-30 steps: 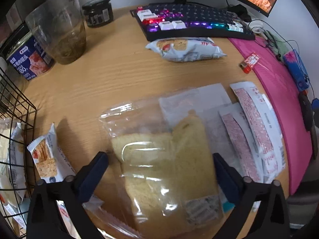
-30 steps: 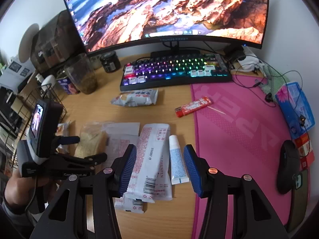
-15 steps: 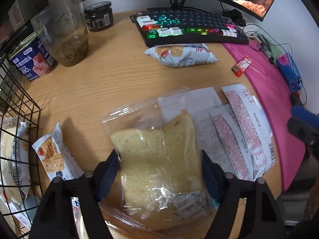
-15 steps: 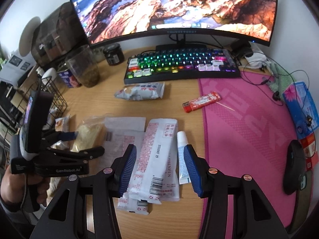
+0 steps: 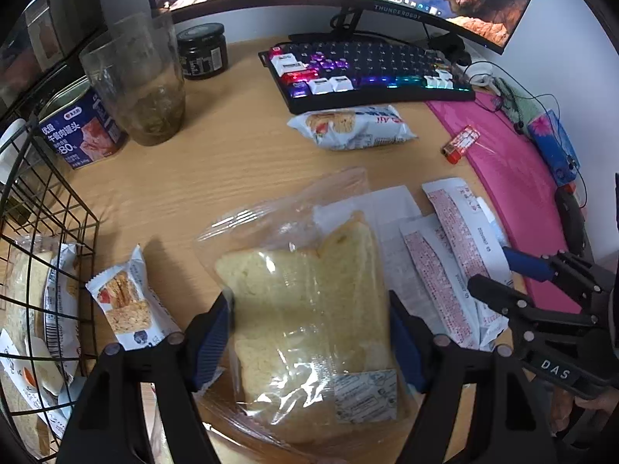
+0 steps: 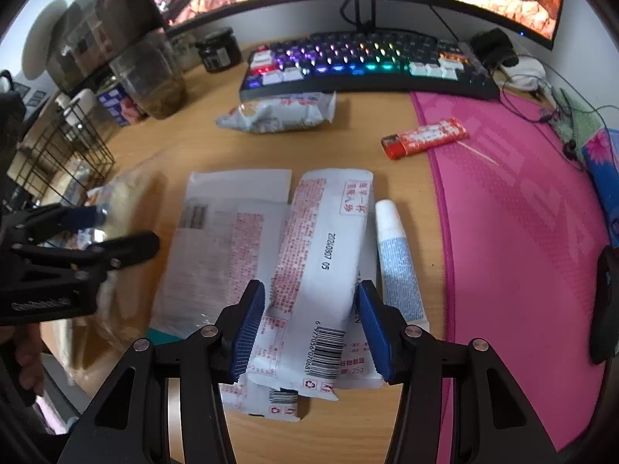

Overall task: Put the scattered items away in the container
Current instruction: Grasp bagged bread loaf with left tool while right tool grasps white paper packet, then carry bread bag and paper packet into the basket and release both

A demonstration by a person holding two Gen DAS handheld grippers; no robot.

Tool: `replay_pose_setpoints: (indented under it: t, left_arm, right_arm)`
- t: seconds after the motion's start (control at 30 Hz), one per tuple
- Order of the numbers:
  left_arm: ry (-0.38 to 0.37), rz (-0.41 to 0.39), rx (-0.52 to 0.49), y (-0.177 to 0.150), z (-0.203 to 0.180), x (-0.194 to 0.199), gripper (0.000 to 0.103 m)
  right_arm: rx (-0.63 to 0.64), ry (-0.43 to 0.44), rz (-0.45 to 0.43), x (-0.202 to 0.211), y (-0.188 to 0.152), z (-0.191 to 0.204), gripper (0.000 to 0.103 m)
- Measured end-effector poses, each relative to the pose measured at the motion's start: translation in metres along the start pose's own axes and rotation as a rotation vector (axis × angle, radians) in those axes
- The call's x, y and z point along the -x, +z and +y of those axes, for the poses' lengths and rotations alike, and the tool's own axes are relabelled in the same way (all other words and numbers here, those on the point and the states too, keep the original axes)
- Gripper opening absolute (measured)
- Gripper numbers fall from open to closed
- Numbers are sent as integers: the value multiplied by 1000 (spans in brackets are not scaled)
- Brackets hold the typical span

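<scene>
My left gripper (image 5: 311, 332) is shut on a clear bag of sliced bread (image 5: 309, 309), one pad at each side of the loaf. The black wire basket (image 5: 58, 232) stands at the left with several packets inside; a small cracker packet (image 5: 123, 305) lies beside it. My right gripper (image 6: 309, 324) is open, its blue pads either side of a white-and-red sachet (image 6: 325, 270) on top of a pile of sachets. It also shows at the right of the left wrist view (image 5: 499, 274). A white tube (image 6: 398, 259) lies next to the pile.
A snack bag (image 5: 356, 127), red lighter (image 6: 425, 137), keyboard (image 6: 367, 65), pink mat (image 6: 522, 232), glass jar (image 5: 139, 85), blue tin (image 5: 81, 131), dark jar (image 5: 203, 50) and mouse (image 6: 607, 301) share the wooden desk (image 5: 232, 147). A monitor stands behind.
My left gripper closed from wide open onto the bread bag. My right gripper moved forward and down over the sachet pile, staying open.
</scene>
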State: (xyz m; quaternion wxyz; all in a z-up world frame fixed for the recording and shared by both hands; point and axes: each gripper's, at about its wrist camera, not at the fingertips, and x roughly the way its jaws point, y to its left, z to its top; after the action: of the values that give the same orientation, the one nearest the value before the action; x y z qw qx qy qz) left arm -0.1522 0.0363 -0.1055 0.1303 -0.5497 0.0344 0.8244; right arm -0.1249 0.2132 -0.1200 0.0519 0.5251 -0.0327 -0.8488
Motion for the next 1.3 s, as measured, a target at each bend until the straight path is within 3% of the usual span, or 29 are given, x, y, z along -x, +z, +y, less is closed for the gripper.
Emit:
replay_pose_setpoints:
  t: [0.17, 0.53, 1.0, 1.3]
  left_arm:
    - [0, -3, 0, 0, 2, 2, 78]
    - [-1, -73, 4, 2, 7, 39, 78]
    - [2, -168, 12, -2, 15, 89, 77]
    - [41, -300, 46, -7, 37, 155, 77]
  right_arm:
    - [22, -28, 11, -2, 0, 4, 50]
    - [4, -24, -13, 15, 4, 1, 19]
    - [28, -26, -163, 82, 15, 23, 17]
    - [142, 33, -294, 129, 37, 82, 17]
